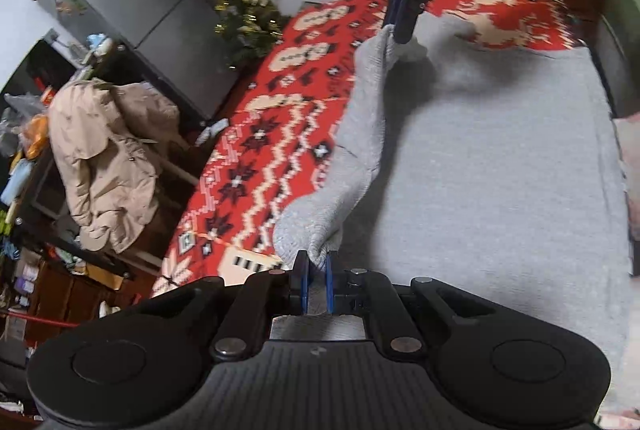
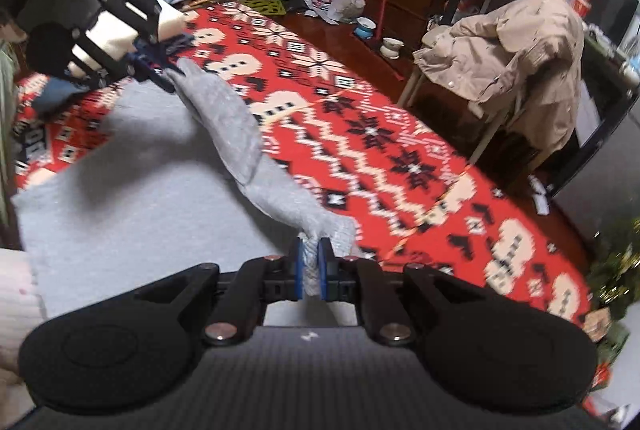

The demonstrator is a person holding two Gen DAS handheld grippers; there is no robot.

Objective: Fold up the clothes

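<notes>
A grey knit garment (image 1: 500, 170) lies flat on a red patterned blanket (image 1: 256, 150). One long strip of it, a sleeve or an edge (image 1: 360, 134), is lifted off the surface and hangs stretched between both grippers. My left gripper (image 1: 316, 262) is shut on the near end of that strip. The right gripper (image 1: 402, 30) pinches the far end at the top of the left wrist view. In the right wrist view my right gripper (image 2: 312, 262) is shut on grey fabric, the garment (image 2: 132, 214) lies at the left, and the left gripper (image 2: 168, 80) holds the other end at upper left.
A beige jacket (image 2: 508, 62) hangs over a chair beside the blanket (image 2: 400, 150). A grey fridge (image 1: 132, 10) and a small tinsel tree (image 1: 248, 14) stand past the blanket's edge. Cluttered shelves, bags and bowls on the wooden floor line the room's side.
</notes>
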